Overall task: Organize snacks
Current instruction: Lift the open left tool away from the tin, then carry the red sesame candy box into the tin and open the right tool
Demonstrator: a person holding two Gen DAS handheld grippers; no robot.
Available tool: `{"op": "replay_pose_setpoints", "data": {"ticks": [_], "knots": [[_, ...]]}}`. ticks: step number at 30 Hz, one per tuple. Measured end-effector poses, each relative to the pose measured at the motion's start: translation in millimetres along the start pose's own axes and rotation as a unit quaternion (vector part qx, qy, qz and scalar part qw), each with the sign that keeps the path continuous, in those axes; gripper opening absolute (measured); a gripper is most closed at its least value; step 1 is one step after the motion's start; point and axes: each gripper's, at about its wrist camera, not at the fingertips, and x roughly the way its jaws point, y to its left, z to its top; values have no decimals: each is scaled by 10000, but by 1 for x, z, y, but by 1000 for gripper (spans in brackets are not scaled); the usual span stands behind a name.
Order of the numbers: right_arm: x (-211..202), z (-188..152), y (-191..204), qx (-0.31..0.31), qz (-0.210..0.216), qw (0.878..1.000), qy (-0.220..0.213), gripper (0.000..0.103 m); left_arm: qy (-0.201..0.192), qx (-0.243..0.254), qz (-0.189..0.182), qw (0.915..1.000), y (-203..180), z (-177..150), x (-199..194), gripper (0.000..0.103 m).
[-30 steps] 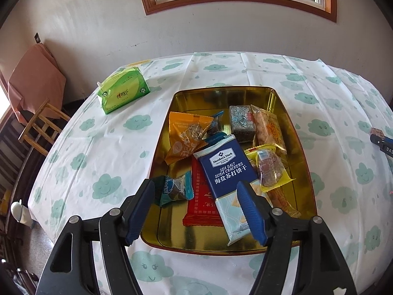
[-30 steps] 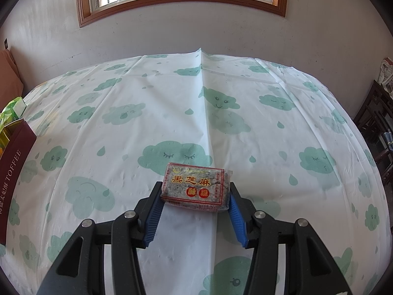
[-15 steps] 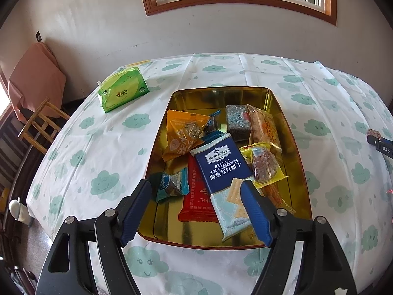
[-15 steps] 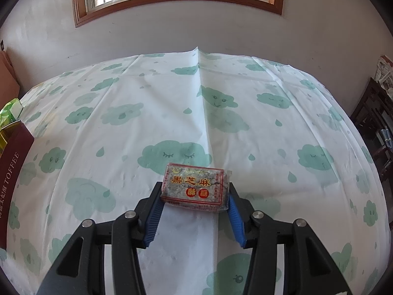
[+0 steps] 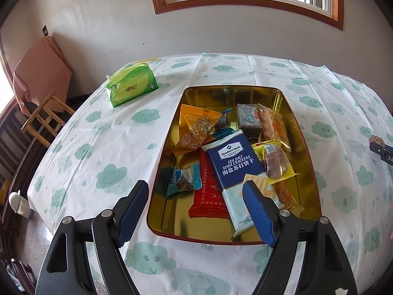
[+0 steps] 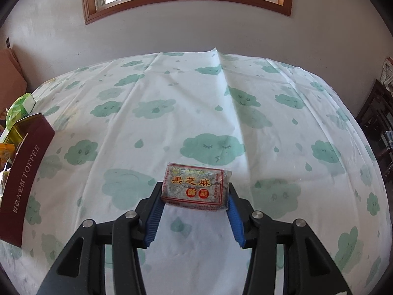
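**Inspector:** Report the left gripper [image 5: 195, 193].

**Assistant:** It hangs over the near end of the gold tin [image 5: 222, 231]. Its jaws are opening and grasp nothing. The right blue pad overlaps the pale end of the Member's Mark sea salt soda crackers pack [image 5: 232, 166] in the view; whether it touches the pack cannot be told. The left pad stands over the cloud-print tablecloth [image 5: 103, 152], just outside the tin's left wall.

**Inspector:** Contents of the tin?

**Assistant:** The crackers pack lies lengthwise on top of a red packet [image 5: 208, 196]. To its left, a small teal packet [image 5: 183, 182]; beyond that, an orange packet [image 5: 195, 129]. At the far side sits a grey speckled block [image 5: 248, 120], touching a clear-wrapped orange snack [image 5: 273, 126]. A yellow-edged wrapper with a reddish piece [image 5: 276, 163] lies right of the crackers.

**Inspector:** And the right gripper [image 6: 195, 198]?

**Assistant:** Clenched on a black sesame candy block [image 6: 195, 186], one pad pressing each short end. The block's red-and-yellow label faces up. It is held above bare tablecloth, well to the right of the tin, whose dark red TOFFEE-lettered wall [image 6: 23, 182] shows at the left edge of that view.

**Inspector:** Anything else on the table?

**Assistant:** A green tissue pack [image 5: 132, 87] at the far left, apart from the tin. A wooden chair [image 5: 46, 120] stands off the table's left side, beneath a draped pink cloth [image 5: 40, 73].
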Motion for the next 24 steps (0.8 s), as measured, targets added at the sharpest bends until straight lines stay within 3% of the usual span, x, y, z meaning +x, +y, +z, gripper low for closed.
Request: {"op": "replay_pose_setpoints", "data": {"ticks": [9, 24], "knots": [[-33, 2, 65, -416, 687, 9966, -184, 49, 20, -180, 54, 9998, 16, -4, 1, 76], [-71, 4, 175, -1099, 1624, 9801, -318, 49, 45, -425, 196, 9989, 44, -11, 1, 81]]}}
